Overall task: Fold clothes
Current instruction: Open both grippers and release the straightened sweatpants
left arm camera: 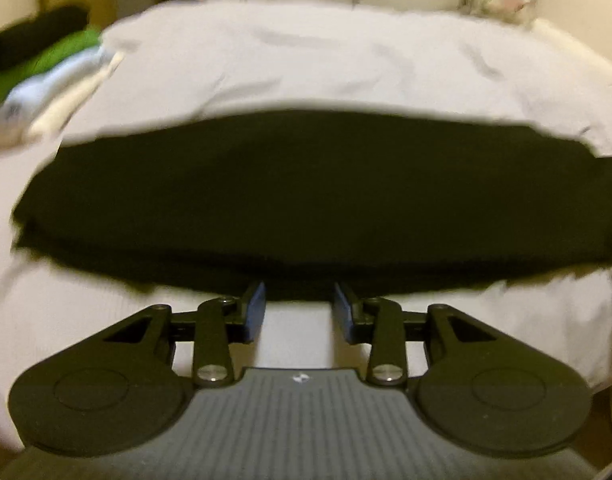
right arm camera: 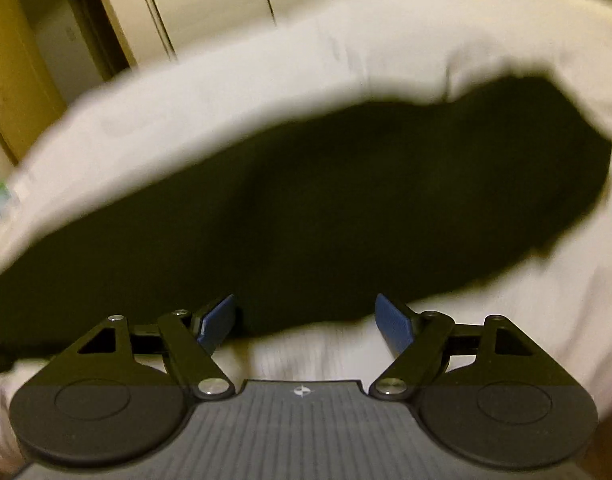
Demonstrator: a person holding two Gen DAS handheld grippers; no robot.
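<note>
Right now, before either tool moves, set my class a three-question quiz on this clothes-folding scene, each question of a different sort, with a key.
1. True or false: the left tool is shut on the black garment.
2. Multiple choice: the black garment lies on (A) a wooden floor, (B) the white bedding, (C) a chair.
3. Fill in: in the left wrist view, the stack of clothes sits at the far ____ of the bed.

Key
1. False: its fingers stand apart, at the garment's near edge.
2. B.
3. Left.

The right tool is open too.
</note>
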